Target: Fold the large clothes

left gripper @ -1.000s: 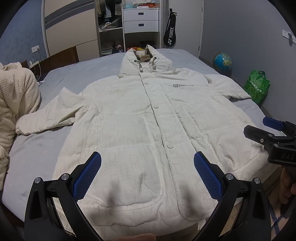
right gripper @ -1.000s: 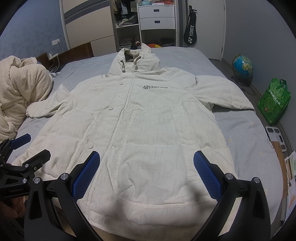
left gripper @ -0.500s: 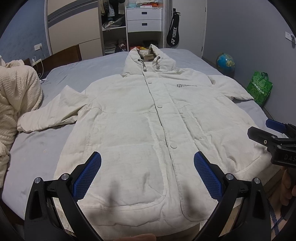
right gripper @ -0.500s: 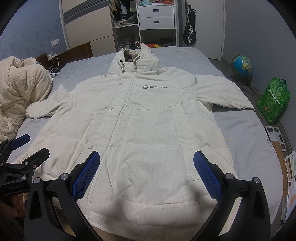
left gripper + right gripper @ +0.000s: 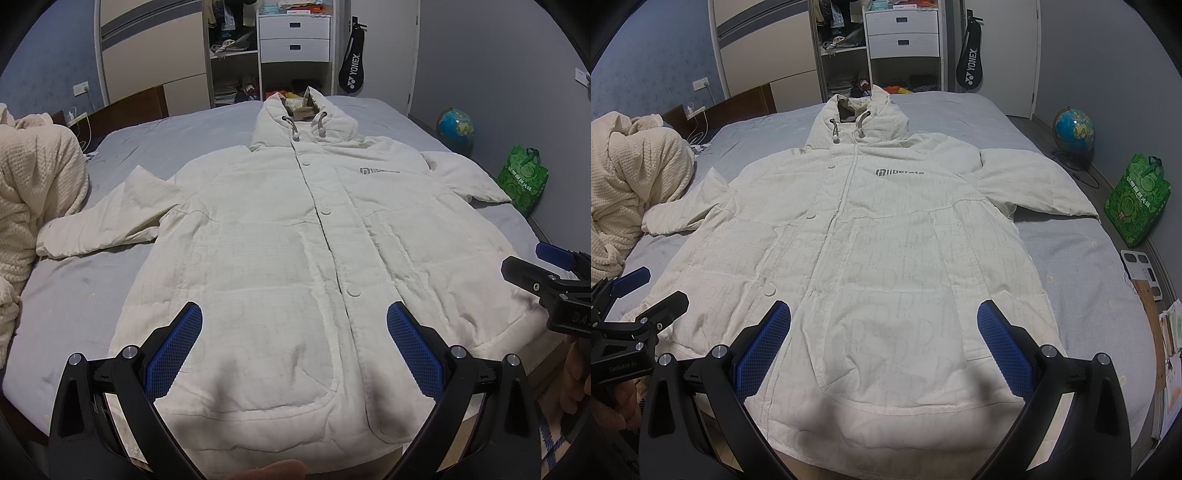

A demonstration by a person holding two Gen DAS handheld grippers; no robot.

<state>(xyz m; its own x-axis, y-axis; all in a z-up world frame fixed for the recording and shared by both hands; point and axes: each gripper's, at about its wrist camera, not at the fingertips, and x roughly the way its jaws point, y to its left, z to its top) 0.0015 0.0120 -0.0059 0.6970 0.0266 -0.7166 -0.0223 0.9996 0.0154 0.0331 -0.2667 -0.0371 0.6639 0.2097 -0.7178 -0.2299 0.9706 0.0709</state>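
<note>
Your left gripper [image 5: 294, 334] hangs over the hem of the white hooded coat [image 5: 295, 251], its blue pads spread wide and gripping nothing. The coat lies face up and buttoned on the grey bed [image 5: 74, 291], both sleeves out to the sides. Your right gripper [image 5: 537, 266] shows at the right edge, by the coat's lower corner. A cream blanket [image 5: 33, 184] is heaped at left.

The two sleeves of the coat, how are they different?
The left sleeve lies smooth and puffy, out toward the green bag. The right sleeve is flatter and creased, with a peaked fold, and its cuff ends beside the cream blanket. Both are white and lie spread on the grey bed.
</note>
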